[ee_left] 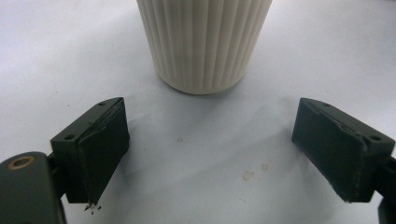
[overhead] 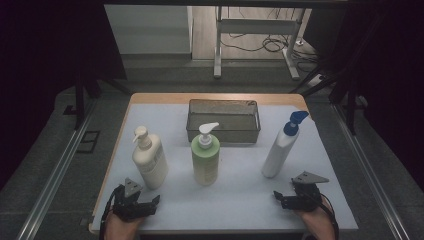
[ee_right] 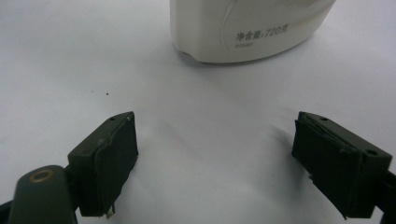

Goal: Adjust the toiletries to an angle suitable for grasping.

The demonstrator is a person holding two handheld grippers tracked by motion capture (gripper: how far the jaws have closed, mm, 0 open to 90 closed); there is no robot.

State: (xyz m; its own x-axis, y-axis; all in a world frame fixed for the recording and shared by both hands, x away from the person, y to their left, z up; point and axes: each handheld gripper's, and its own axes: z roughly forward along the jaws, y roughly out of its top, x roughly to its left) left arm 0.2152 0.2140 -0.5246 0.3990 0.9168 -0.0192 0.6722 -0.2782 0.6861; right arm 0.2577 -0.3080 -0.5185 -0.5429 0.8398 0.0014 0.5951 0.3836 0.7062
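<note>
Green btl (overhead: 205, 160) & basket (overhead: 223, 121) betw 2 outer btls.

**Two dark hand-held grippers, bare wrists behind them**

Both tools are built of matt black blocks. The left gripper (overhead: 150, 204) carries a grey three-cornered plate on top, and so does the right gripper (overhead: 280, 198). A black cable loops back along each wrist. Seen close in the left gripper view, each jaw is a slab with a small screw hole near its tip, faced with a worn, frayed dark pad; a brass-ringed hole sits at the lower left corner. No sleeves cover the wrists.
</note>
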